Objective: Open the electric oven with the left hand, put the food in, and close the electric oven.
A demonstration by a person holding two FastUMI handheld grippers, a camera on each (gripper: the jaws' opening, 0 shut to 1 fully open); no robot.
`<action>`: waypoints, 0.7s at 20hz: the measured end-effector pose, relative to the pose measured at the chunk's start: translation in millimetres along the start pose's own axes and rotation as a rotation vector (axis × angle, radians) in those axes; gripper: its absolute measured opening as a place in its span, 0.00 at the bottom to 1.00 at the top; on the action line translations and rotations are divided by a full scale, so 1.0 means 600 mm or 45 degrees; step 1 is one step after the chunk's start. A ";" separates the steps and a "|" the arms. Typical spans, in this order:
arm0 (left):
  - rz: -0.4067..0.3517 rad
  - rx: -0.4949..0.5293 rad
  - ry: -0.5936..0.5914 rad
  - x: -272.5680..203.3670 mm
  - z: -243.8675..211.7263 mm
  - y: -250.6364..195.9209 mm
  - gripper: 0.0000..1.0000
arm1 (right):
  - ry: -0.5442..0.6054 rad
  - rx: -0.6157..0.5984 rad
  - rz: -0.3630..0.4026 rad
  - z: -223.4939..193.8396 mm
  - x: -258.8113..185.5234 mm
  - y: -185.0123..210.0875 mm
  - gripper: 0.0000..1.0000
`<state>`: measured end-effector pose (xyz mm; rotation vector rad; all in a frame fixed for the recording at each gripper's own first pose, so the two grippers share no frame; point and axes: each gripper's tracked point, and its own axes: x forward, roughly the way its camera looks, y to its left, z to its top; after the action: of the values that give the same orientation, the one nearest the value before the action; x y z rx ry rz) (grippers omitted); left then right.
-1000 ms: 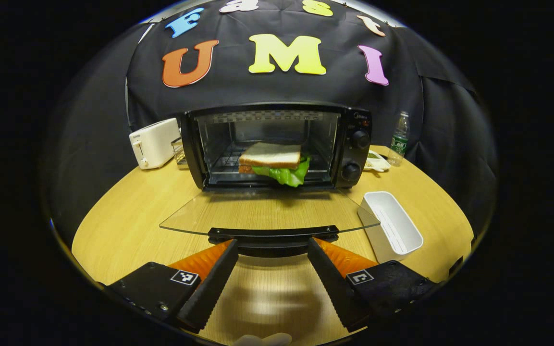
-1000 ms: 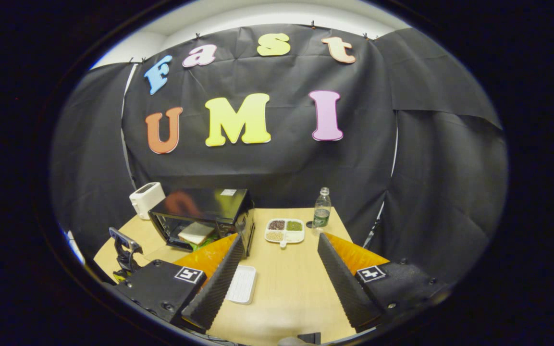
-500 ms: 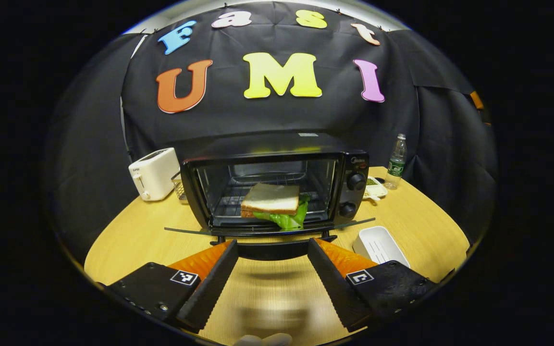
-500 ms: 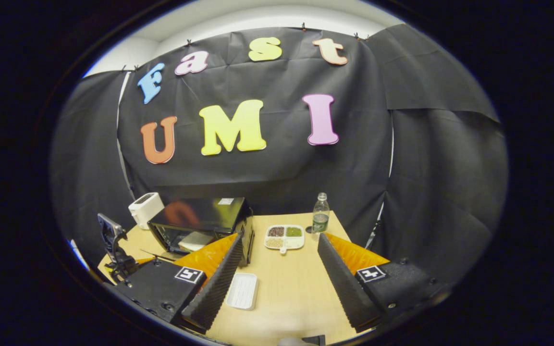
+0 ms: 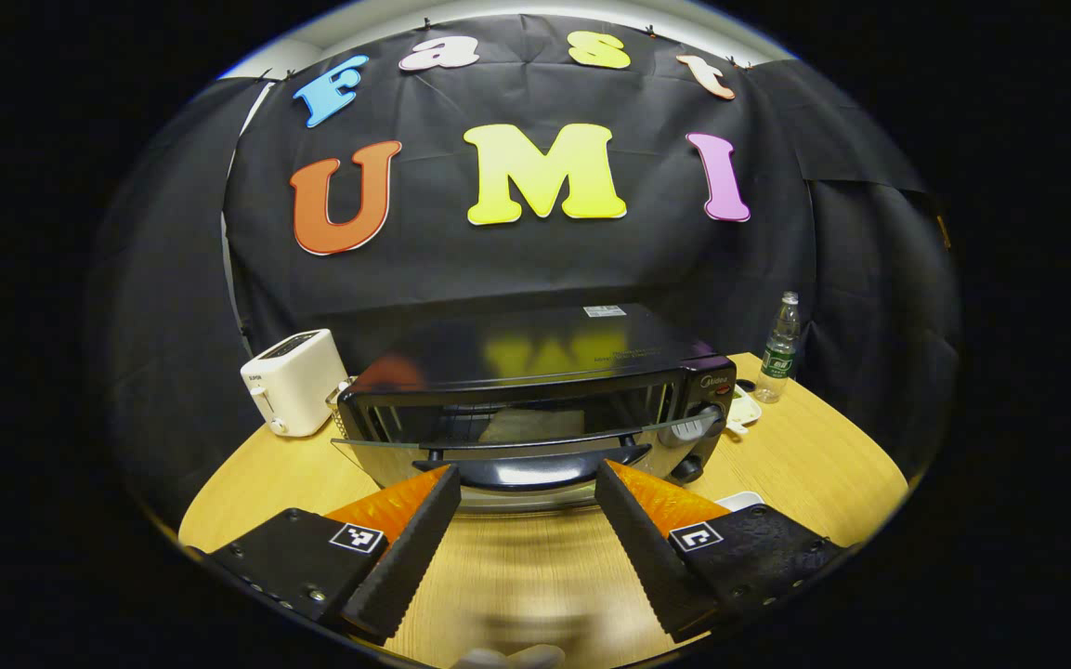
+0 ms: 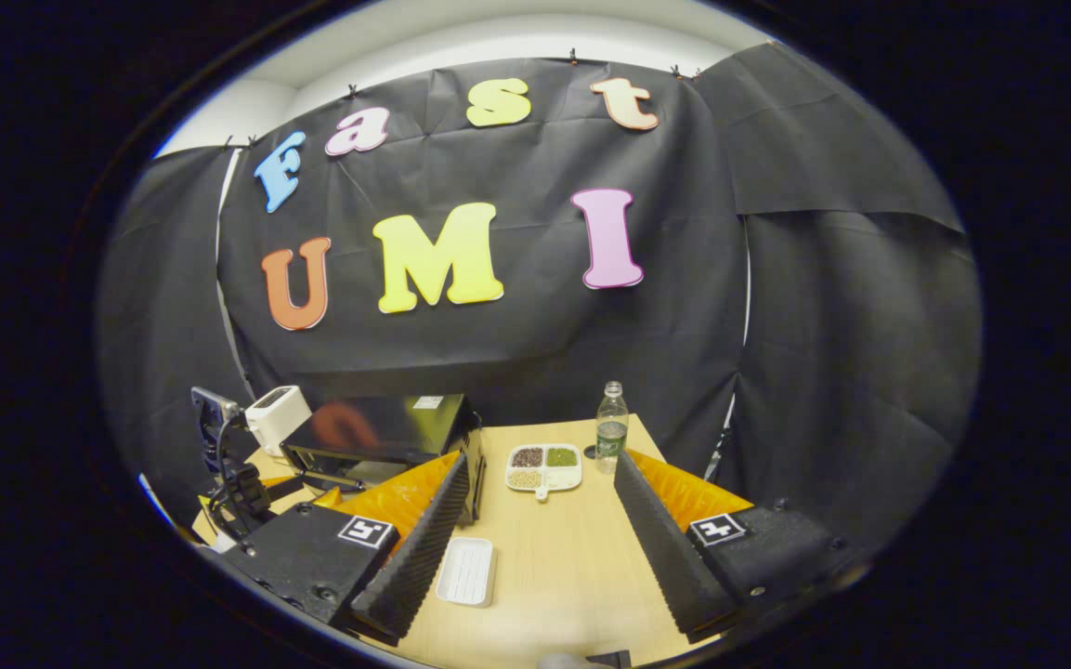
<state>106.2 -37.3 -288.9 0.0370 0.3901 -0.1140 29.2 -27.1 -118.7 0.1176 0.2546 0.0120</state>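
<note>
The black electric oven (image 5: 535, 358) stands in the middle of the wooden table (image 5: 823, 455). Its glass door (image 5: 377, 452) is tilted up, part-way between flat and closed. The door's black handle (image 5: 530, 471) lies between the tips of my left gripper (image 5: 526, 476), which is open; the fingers (image 5: 414, 539) do not squeeze it. Through the glass I see the sandwich (image 5: 530, 426) dimly on the rack. In the right gripper view the oven (image 6: 386, 429) is at the left. My right gripper (image 6: 540, 469) hangs open over the table, with nothing in it.
A white toaster (image 5: 292, 381) stands left of the oven. A water bottle (image 5: 779, 348) and a divided dish of grains (image 6: 544, 465) are to its right. A white tray (image 6: 466, 570) lies on the table in front of the oven's right side.
The oven door has swung up from flat to steeply tilted, with my left gripper rising along with its handle. The sandwich is now seen only through the glass. The right gripper barely moved.
</note>
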 end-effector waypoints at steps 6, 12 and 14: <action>-0.002 0.010 -0.026 -0.010 0.018 -0.003 0.96 | -0.015 -0.005 0.003 0.006 -0.005 0.003 0.96; -0.011 -0.039 -0.084 -0.081 0.070 -0.009 0.96 | -0.068 -0.009 0.043 0.033 -0.014 0.028 0.96; -0.002 -0.032 -0.126 -0.113 0.101 -0.007 0.96 | -0.093 -0.008 0.063 0.045 -0.019 0.040 1.00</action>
<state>66.5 -37.8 -207.0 0.0059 0.2925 -0.1118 25.0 -6.7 -86.8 0.1181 0.1784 0.0572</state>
